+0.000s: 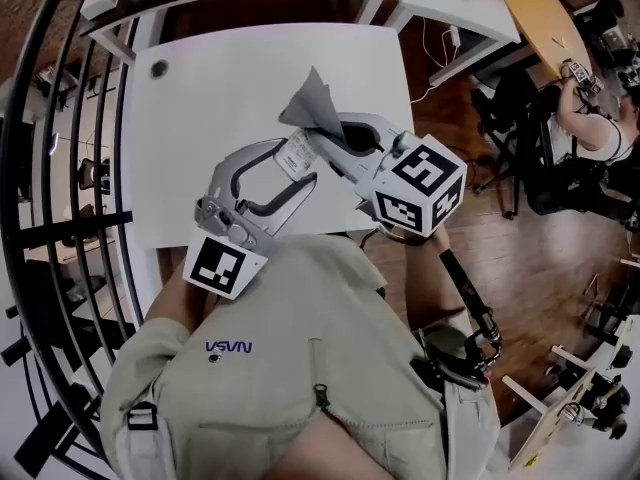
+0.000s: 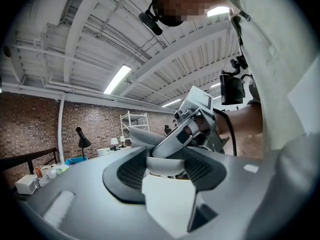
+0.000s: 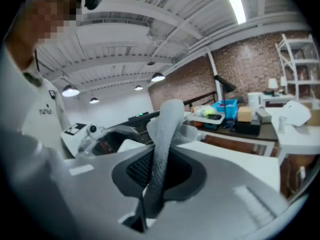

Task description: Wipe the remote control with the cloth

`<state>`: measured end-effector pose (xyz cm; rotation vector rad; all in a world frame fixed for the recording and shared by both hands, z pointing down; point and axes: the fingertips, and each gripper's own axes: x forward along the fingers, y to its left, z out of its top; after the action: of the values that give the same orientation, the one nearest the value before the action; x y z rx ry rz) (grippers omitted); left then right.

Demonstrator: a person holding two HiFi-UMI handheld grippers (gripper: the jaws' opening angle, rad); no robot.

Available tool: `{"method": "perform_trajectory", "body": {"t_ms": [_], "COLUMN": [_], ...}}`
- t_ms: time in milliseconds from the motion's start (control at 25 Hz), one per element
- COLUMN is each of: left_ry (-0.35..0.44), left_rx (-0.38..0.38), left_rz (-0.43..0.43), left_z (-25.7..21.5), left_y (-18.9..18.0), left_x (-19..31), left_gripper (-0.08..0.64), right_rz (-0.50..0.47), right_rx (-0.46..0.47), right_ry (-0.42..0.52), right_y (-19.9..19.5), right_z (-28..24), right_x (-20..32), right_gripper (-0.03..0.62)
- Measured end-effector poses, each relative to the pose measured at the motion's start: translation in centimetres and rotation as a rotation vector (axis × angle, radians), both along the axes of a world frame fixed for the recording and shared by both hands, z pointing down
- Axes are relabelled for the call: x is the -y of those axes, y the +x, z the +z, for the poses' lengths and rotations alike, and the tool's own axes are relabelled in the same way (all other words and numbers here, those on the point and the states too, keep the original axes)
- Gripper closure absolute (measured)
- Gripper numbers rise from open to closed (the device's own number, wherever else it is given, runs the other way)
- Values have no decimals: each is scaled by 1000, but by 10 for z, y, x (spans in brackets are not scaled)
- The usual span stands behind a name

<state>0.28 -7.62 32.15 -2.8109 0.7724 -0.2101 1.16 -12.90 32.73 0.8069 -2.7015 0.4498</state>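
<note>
At centre of the head view, remote (image 1: 297, 151): clamped in the left gripper (image 1: 303, 164), held over the white table (image 1: 230, 68).
Left jaws: apart, pressing on the remote's sides.
Cloth (image 1: 311, 105): grey, pinched in the right gripper (image 1: 338, 128), just to the upper right of the remote.
Right jaws: together on the cloth, which sticks up beyond them.

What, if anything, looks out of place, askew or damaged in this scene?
Nothing is spilled or damaged. The only untidy thing is the cloth: pinched in the right gripper, it bunches into a crumpled peak beyond the jaws. The left gripper holds the remote above the table.
</note>
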Motion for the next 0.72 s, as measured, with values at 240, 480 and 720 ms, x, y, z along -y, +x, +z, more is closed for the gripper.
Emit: {"method": "perform_trajectory", "body": {"t_ms": [240,480,720], "left_ry": [0,-145,-162], "left_rx": [-2,-218,-291], "left_rz": [5,-33,-45], "left_z": [1,-13,-24], "left_y": [-1,-9,-15], "left_x": [3,16,24], "left_gripper": [319,319,319], "right_rz": [-217,72,136], "right_rx": [136,137,75], "right_ry": [-45,-7,-56], "right_y": [-28,22,26], "right_z": [-19,-17,13], "right_x": [-31,12,11], "right_gripper": [565,565,565]}}
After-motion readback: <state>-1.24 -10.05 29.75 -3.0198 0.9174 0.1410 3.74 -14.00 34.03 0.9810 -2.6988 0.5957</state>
